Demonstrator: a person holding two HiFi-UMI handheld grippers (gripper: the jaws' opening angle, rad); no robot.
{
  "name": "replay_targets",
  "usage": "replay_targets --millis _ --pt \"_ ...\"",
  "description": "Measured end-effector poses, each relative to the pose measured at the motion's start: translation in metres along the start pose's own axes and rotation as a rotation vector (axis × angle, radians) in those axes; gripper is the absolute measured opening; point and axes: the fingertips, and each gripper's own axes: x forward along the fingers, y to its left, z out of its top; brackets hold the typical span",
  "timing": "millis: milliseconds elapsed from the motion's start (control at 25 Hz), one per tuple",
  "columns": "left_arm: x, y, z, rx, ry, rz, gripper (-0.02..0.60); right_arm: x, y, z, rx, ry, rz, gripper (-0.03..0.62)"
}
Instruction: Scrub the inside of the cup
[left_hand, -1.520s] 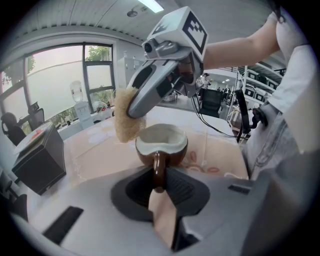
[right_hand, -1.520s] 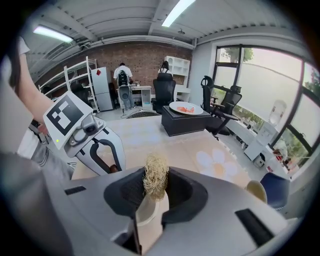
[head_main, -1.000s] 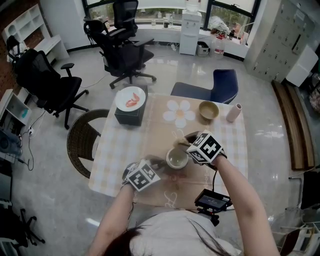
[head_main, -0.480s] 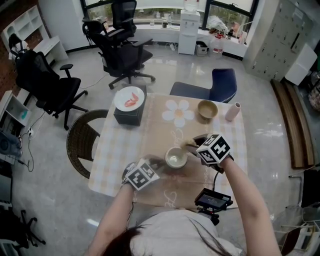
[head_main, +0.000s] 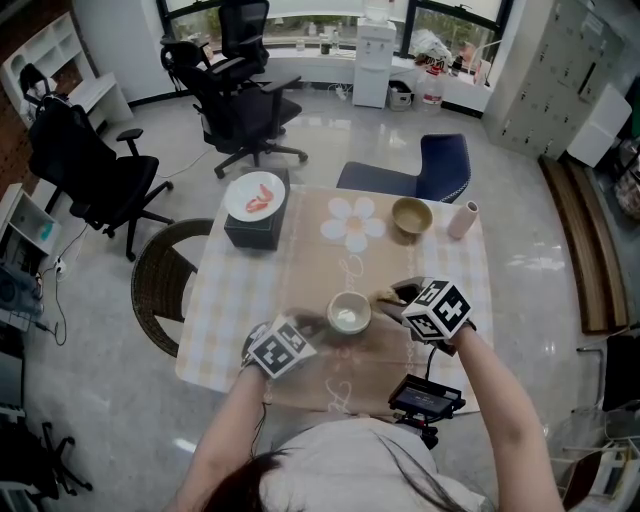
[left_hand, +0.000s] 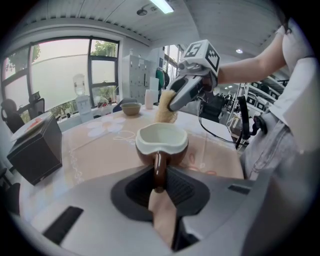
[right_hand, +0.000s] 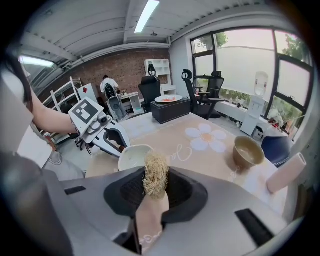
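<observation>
Cup (left_hand: 161, 142): glossy brown outside, cream-white inside and on the rim.
Scrubber (right_hand: 155, 174): straw-yellow fibres.
Desk (head_main: 310, 262) cloth: tan centre, white daisy print (head_main: 351, 222), pale yellow-and-white check at the sides.
Bowl (head_main: 411, 215): olive-tan.
Box (head_main: 250, 232): black.
Plate (head_main: 236, 200): white, red patch.
Chair (head_main: 440, 170): navy.

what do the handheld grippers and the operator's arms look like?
Left gripper and right gripper: grey moulded bodies, dark ribbed jaw recesses, each carrying a white cube with black square markers. Forearms bare; light short-sleeved top.
</observation>
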Motion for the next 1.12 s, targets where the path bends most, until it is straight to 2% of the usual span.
replay_targets --millis 400,640,840,1120 --pt "-0.003 -0.002 0.004 -0.022 -0.007 -0.002 0.06 -0.01 0.016 -0.01 -0.005 -0.038 0.003 0.091" --pt "-0.002 0.001 0.008 -0.066 0.039 -0.017 0.058 -0.019 0.024 -0.014 -0.02 -0.058 0.015 0.091" --pt "-0.004 0.003 0.013 -0.108 0.041 -0.033 0.058 -0.022 0.038 -0.015 -0.024 -0.115 0.05 0.091" --pt "-0.004 0.004 0.015 -0.117 0.028 -0.036 0.058 -0.022 0.051 -0.011 -0.054 -0.159 0.093 0.091"
